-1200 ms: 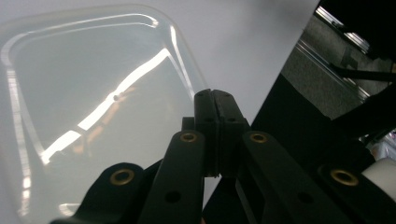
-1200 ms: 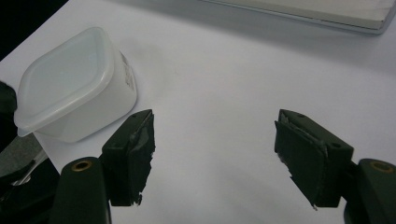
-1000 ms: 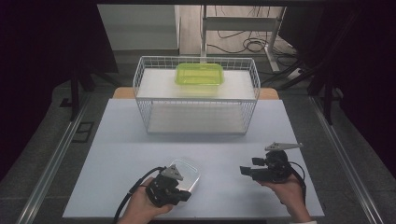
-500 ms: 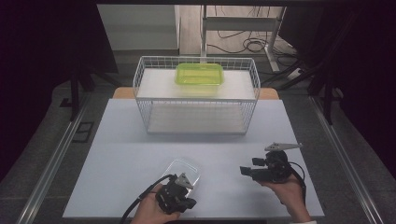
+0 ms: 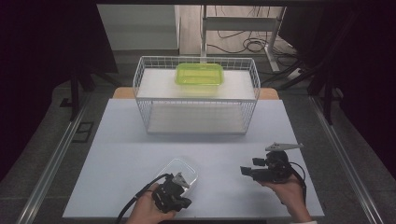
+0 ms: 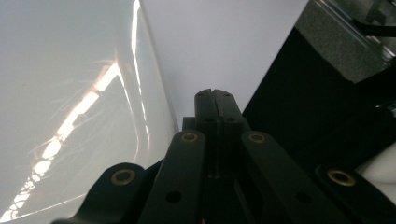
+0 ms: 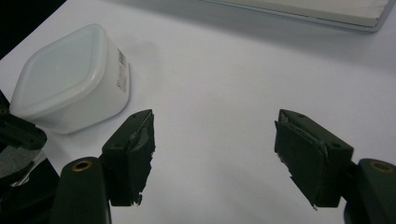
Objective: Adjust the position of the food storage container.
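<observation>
Clear plastic container (image 7: 70, 77): side barcode label (image 7: 122, 70), text unreadable.

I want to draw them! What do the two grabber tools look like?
Both are black. The right gripper has chunky jaws with brass-coloured rivets and a grey three-cornered plate on top. The left gripper has the same rivets, a small grey plate and a black trailing cable.

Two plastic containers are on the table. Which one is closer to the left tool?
The clear white container at the table's near edge, right beside the left tool. The green container sits far off, on top of the wire basket.
</observation>
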{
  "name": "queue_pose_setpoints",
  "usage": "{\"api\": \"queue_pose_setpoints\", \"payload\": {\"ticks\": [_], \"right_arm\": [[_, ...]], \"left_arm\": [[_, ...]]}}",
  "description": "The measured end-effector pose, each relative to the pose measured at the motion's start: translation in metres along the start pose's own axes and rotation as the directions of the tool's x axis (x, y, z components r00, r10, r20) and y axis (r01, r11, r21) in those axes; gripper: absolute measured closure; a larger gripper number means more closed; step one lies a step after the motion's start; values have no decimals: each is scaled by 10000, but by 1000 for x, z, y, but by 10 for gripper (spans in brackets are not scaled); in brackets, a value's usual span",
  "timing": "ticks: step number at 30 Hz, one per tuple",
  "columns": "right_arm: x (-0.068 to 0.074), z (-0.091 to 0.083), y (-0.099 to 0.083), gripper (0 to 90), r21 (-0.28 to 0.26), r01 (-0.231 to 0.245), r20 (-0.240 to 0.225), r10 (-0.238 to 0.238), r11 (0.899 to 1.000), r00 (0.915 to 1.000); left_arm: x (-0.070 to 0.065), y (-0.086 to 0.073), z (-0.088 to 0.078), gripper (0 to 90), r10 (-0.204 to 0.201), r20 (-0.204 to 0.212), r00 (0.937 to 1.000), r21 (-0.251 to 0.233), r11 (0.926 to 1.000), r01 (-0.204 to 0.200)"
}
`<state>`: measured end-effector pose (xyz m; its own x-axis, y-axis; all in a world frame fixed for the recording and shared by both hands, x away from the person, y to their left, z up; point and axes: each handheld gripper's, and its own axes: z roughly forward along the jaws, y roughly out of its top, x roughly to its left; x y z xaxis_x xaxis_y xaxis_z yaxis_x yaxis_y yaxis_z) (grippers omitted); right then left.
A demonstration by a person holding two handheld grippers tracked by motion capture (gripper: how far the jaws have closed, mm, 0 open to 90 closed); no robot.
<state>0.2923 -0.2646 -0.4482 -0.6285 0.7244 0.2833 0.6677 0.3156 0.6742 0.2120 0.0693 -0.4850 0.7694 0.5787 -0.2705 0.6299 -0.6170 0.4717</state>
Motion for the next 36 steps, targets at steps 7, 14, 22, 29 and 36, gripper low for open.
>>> {"api": "queue_pose_setpoints", "payload": {"ticks": [7, 14, 22, 29, 36], "right_arm": [[0, 0, 0, 287, 13, -14, 5, 14, 10000, 10000], [0, 1, 0, 287, 52, 13, 10, -13, 10000, 10000], [1, 2, 0, 287, 77, 25, 20, -25, 10000, 10000], [0, 3, -1, 287, 94, 18, 16, -18, 10000, 10000], [-1, 1, -1, 287, 70, -22, 23, 22, 10000, 10000]], "left_arm": [[19, -6, -8, 899, -215, -213, 9995, 239, 9995, 220], [43, -13, -15, 899, -494, -231, 9985, 367, 9981, 503], [62, -18, -24, 899, -710, -314, 9970, 331, 9969, 721], [62, -20, -29, 899, -771, -208, 9968, 128, 9969, 774], [65, -25, -73, 899, -1131, -228, 9933, -1147, 9873, 1098]]}}
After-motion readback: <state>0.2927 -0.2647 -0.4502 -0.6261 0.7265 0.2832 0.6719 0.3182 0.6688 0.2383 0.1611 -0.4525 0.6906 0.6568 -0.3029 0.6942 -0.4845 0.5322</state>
